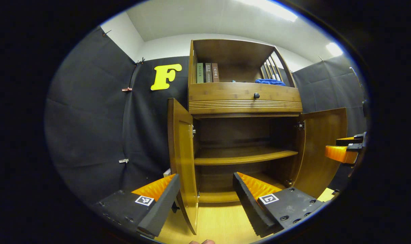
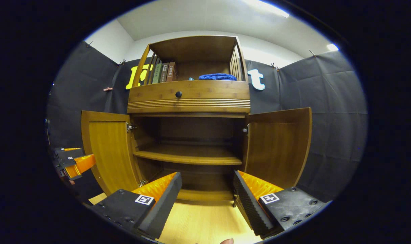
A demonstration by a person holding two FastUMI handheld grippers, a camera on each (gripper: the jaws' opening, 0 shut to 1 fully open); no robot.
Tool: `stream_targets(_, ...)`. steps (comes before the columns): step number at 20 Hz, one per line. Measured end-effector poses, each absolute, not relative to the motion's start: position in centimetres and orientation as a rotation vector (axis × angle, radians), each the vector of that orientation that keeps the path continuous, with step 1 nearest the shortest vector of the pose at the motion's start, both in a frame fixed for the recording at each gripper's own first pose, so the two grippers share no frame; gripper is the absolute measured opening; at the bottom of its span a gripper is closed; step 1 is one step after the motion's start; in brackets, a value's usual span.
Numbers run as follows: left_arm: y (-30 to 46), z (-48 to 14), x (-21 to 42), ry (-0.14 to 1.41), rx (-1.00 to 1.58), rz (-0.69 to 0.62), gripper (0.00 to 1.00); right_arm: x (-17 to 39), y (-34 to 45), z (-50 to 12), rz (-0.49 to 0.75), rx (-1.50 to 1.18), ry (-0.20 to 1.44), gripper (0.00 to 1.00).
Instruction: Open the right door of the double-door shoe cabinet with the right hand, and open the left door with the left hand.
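Note:
The wooden shoe cabinet (image 1: 244, 98) stands ahead with both lower doors swung wide. Its left door (image 1: 182, 159) juts edge-on toward my left gripper (image 1: 205, 179), which is open, the door's edge standing between the fingers without touching them. Its right door (image 1: 322, 149) hangs open at the right, and the other gripper (image 1: 346, 149) shows beside it. In the right gripper view the right door (image 2: 276, 145) and left door (image 2: 109, 152) both stand open. My right gripper (image 2: 207, 178) is open and holds nothing; the left gripper (image 2: 73, 161) shows at the far left.
Inside the cabinet a bare shelf (image 2: 188, 154) crosses the middle. Above are a drawer with a black knob (image 2: 178, 94), books (image 2: 163, 72) and a blue cloth (image 2: 217, 77). Pale wood floor (image 2: 205, 222) lies in front. Black cloth walls surround the booth.

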State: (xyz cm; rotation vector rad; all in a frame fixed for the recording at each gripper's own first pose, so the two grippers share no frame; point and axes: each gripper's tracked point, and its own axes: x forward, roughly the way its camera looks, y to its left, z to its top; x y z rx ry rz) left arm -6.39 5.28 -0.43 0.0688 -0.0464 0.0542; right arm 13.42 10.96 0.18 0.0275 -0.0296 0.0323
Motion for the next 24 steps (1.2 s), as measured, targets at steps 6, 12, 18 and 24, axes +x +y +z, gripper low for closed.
stream_targets(6,5.3,-0.1,-6.7,-0.053,0.072,0.047,0.97,12.9,10.1,0.0,-0.006,0.015,-0.031,1.00)
stream_targets(12,4.8,-0.2,-6.5,-0.048,0.060,0.022,0.99,12.2,9.6,0.4,-0.026,-0.004,-0.031,0.98)
stream_targets(18,5.2,0.2,-6.2,-0.054,0.064,0.031,0.99,12.7,10.1,0.4,-0.019,-0.016,-0.031,0.98)
stream_targets(24,5.7,-0.2,-5.6,-0.042,0.062,0.045,0.97,13.6,10.6,0.4,-0.008,-0.016,-0.030,0.98)
